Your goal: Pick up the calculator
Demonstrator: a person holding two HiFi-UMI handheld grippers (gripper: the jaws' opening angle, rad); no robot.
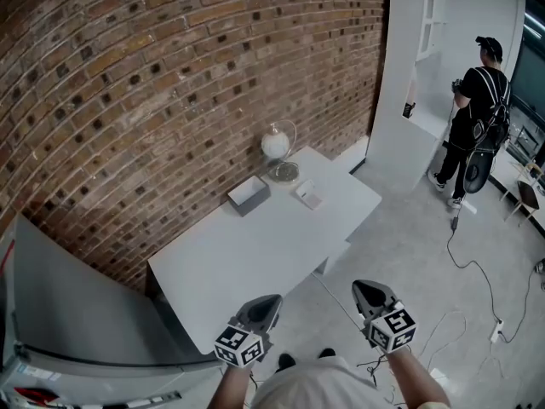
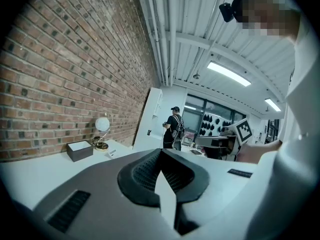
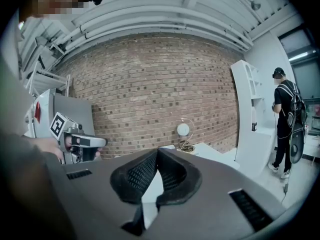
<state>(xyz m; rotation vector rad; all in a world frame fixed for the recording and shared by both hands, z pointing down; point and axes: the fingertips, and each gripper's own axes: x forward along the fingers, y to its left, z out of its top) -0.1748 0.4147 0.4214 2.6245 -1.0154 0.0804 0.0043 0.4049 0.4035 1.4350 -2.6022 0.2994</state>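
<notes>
I hold my left hand-held gripper [image 1: 271,302] and my right hand-held gripper [image 1: 364,290] low at the bottom of the frame, close to my body, side by side with a gap between them. Both have their jaws pressed together at the tips. Nothing is between them, so they carry nothing. I think they are closed like this because I am not near enough to grab anything yet. They point out ahead and only a little down, toward the white desk [image 1: 247,271] in the middle of the frame. The calculator [image 1: 308,194] is the small flat white thing on the far end of the desk, just above the middle of the frame, well apart from both pairs of jaws. It lies flat, so I think I will have to open one pair of jaws and pinch it by its edges. Just to its upper left stands a white ball on a gold stand [image 1: 278,150]. Left of the calculator sits a grey box [image 1: 248,195]. Both are near the brick wall [image 1: 128,83]. A person [image 1: 479,100] in black stands far off at the upper right, out of my way.
</notes>
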